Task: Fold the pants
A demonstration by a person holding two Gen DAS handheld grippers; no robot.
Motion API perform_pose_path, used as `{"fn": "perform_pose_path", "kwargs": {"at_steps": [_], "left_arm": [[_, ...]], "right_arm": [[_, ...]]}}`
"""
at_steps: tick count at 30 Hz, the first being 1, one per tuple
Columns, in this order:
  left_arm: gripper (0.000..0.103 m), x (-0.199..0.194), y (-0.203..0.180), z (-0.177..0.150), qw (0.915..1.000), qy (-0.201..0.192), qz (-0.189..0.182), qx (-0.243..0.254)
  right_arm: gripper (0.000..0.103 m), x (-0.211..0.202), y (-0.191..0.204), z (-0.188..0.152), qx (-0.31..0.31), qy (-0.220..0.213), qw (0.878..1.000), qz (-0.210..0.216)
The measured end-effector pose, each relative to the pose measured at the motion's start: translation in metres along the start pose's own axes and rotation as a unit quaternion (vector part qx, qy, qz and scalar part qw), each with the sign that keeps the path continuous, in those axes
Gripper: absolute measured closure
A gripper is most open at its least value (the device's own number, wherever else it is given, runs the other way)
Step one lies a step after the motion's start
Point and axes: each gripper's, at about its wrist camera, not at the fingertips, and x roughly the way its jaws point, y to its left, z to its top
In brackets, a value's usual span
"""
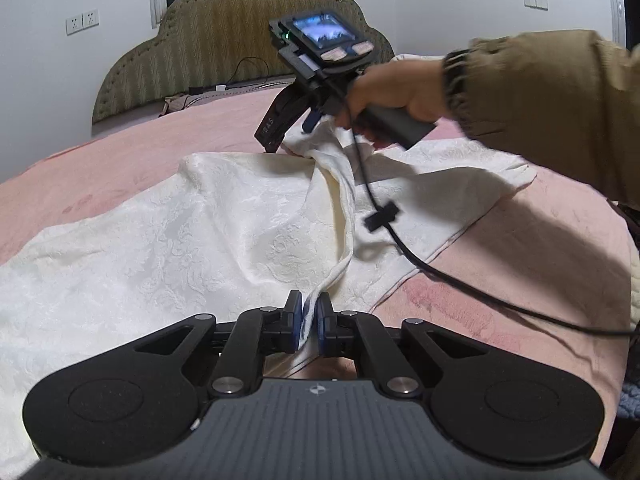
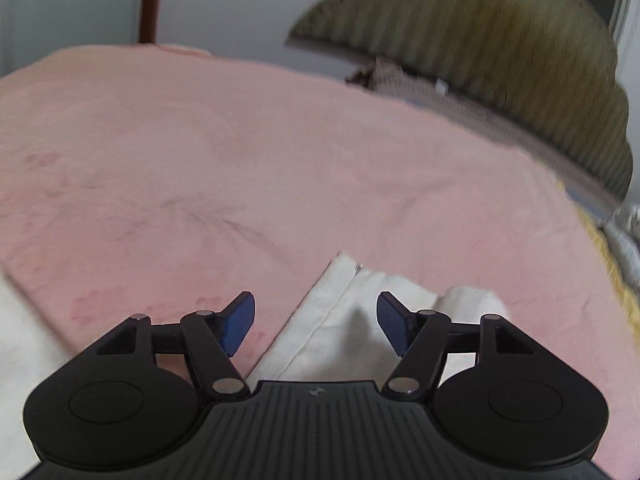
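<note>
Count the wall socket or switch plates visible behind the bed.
2. One white socket plate is on the wall left of the headboard; one white switch plate is on the wall to its right. The headboard or the arm may hide others.

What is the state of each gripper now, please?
Left gripper: closed on the white pants.
Right gripper: open, holding nothing, over a pants edge.

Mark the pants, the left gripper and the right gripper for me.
pants (image 1: 224, 232): left wrist view, on the broad cream fabric.
left gripper (image 1: 307, 314): left wrist view, midway between its fingertips.
right gripper (image 2: 316, 320): right wrist view, between the open jaws.
</note>
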Motion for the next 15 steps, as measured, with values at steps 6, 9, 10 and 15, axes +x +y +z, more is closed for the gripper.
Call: {"fn": "perform_pose_path", "kwargs": {"at_steps": [6, 9, 10, 15], "left_arm": [[0.09, 0.0, 0.006, -0.002, 0.9997, -0.001, -0.013, -0.021], [0.09, 0.0, 0.01, -0.001, 0.9992, -0.001, -0.019, -0.037], [0.09, 0.0, 0.011, 0.0, 0.9989, -0.001, -0.02, -0.042], [0.098, -0.003, 0.016, 0.002, 0.9979, -0.008, -0.02, -0.061]], "right_arm": [[0.085, 0.011, -0.032, -0.003, 0.101, -0.01, 0.995, 0.023], [0.093, -0.003, -0.05, -0.011, 0.149, -0.042, 0.987, 0.043], [0.093, -0.013, -0.06, -0.015, 0.172, -0.063, 0.981, 0.055], [0.093, -0.078, -0.104, -0.046, 0.281, -0.167, 0.938, 0.111]]}}
